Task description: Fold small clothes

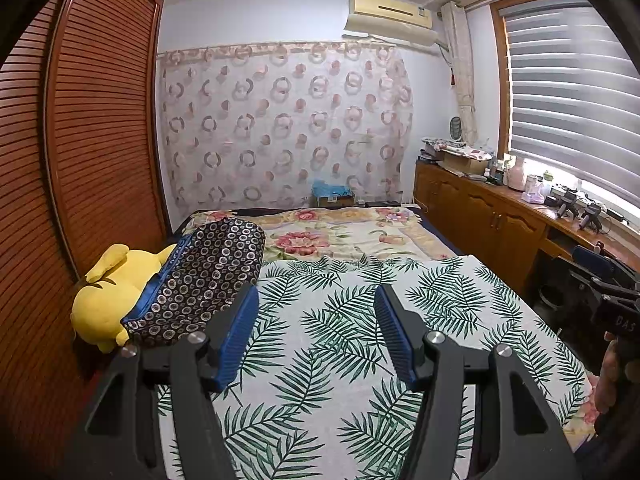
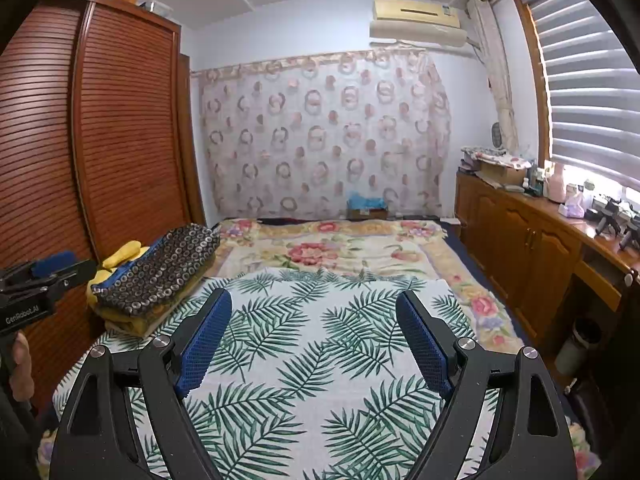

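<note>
A white cloth with green palm leaves (image 1: 340, 340) lies spread flat on the bed; it also shows in the right wrist view (image 2: 320, 352). My left gripper (image 1: 316, 300) is open and empty above it. My right gripper (image 2: 314, 304) is open and empty above the same cloth. A dark garment with a ring pattern and blue lining (image 1: 204, 276) lies folded at the bed's left side on a yellow plush toy (image 1: 108, 296); it also shows in the right wrist view (image 2: 160, 268). The right gripper's body shows at the right edge of the left wrist view (image 1: 616, 312).
A floral blanket (image 1: 340, 232) covers the bed's far half. A slatted wooden wardrobe (image 1: 80, 140) stands to the left. A wooden sideboard (image 1: 488, 216) with clutter runs along the right under the window. A patterned curtain (image 1: 280, 128) hangs at the back.
</note>
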Tool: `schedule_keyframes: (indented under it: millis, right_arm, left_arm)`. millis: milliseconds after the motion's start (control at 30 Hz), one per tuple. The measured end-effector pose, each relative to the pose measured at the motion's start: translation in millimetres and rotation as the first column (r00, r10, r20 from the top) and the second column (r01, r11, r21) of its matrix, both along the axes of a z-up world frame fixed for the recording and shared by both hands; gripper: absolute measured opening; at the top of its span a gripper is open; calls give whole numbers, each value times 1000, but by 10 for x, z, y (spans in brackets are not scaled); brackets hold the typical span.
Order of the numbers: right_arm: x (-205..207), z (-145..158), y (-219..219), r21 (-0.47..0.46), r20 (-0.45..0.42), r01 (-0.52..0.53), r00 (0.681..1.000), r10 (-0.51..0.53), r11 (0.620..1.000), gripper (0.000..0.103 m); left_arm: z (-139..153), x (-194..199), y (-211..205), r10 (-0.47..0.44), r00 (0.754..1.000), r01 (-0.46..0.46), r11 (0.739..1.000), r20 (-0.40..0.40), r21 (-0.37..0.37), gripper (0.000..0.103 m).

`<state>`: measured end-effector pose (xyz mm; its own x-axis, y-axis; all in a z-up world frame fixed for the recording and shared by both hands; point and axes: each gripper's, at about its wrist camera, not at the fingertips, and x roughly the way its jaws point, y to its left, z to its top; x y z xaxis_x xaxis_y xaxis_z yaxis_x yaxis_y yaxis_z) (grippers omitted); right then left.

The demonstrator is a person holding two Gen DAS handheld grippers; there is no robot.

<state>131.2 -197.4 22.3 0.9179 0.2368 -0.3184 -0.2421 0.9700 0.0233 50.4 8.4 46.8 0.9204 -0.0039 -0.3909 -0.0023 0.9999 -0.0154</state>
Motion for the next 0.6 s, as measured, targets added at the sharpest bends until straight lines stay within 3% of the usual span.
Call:
schedule_keyframes:
  millis: [600]
  right_arm:
    - [5,-6,-1,0,0,2,1000,-2,1000,86]
  left_arm:
    - [2,-4,7,4,1000,-4,1000,6,0,60]
